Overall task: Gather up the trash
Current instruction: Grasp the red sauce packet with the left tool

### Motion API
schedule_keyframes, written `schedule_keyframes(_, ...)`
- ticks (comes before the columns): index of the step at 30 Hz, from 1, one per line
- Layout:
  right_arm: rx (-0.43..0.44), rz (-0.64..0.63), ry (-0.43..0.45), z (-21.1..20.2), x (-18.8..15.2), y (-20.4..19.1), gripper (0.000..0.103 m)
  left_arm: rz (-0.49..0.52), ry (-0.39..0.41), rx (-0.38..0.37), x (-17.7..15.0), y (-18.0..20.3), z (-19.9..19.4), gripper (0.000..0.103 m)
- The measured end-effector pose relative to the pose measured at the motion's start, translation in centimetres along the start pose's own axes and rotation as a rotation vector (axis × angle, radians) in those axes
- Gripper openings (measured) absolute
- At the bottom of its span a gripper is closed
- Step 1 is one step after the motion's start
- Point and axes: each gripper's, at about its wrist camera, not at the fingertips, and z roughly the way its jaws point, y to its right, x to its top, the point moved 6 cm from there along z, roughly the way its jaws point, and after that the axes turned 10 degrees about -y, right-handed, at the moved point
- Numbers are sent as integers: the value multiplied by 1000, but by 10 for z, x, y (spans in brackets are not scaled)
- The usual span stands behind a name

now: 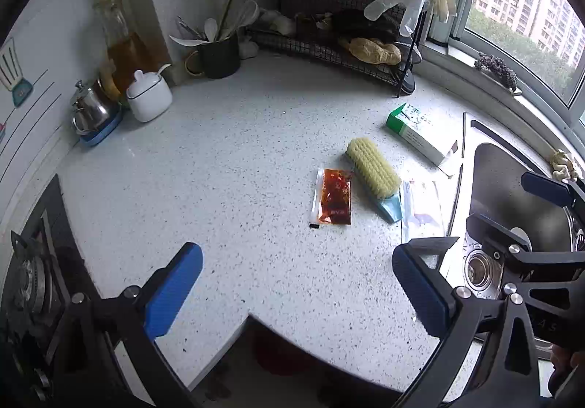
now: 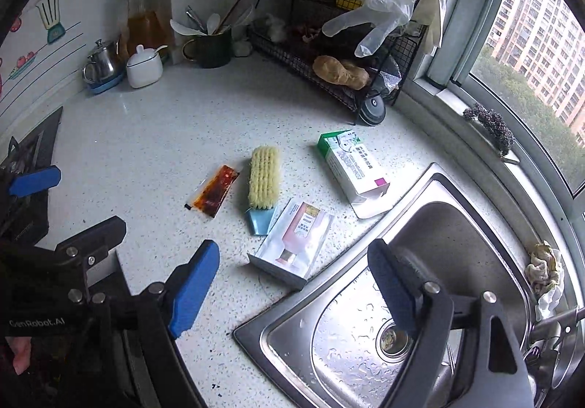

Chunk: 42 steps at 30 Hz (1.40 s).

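The right hand-held gripper (image 2: 292,283) hung released and empty over the speckled white counter (image 2: 153,137), at its sink edge. The nearest trash, a flat white-and-pink carton (image 2: 292,243), lay just ahead, long axis pointing away; the left hand-held gripper (image 1: 296,291), also released, hung farther off.

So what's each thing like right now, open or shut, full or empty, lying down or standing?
Left gripper: open, holding nothing.
Right gripper: open, holding nothing.
Sauce packet: lying flat, sauce still inside.
Scrub brush: lying bristles up.
Green-and-white carton: on its side, end flap open.
Pink-and-white box: lying flat beside the sink.
Sink: wet, no dishes visible.
Glass carafe: upright, partly full of amber liquid.
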Motion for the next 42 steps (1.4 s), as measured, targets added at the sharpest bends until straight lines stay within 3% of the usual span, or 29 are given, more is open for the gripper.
schedule_keyframes(7,-18,42,-86,45,15,25,82,48,-85,-34,37,17,57,103)
schedule_keyframes(15,-14,77,-173,86,18,37,82,87,-153,-41,54,24,109,103)
schedule_keyframes(25,-24,90,-205,104,22,42,82,71,-199,-64,63,20,144,102)
schedule_keyframes(28,-2,104,-206,106,26,41,82,68,-223,-82,63,22,149,87)
schedule_keyframes(33,22,116,-206,107,28,38,82,96,-200,-45,63,25,145,62)
schedule_keyframes(35,28,115,-205,105,26,36,82,94,-193,-44,63,24,141,36)
schedule_keyframes(42,48,73,-190,94,33,16,82,45,-180,-49,58,5,121,26)
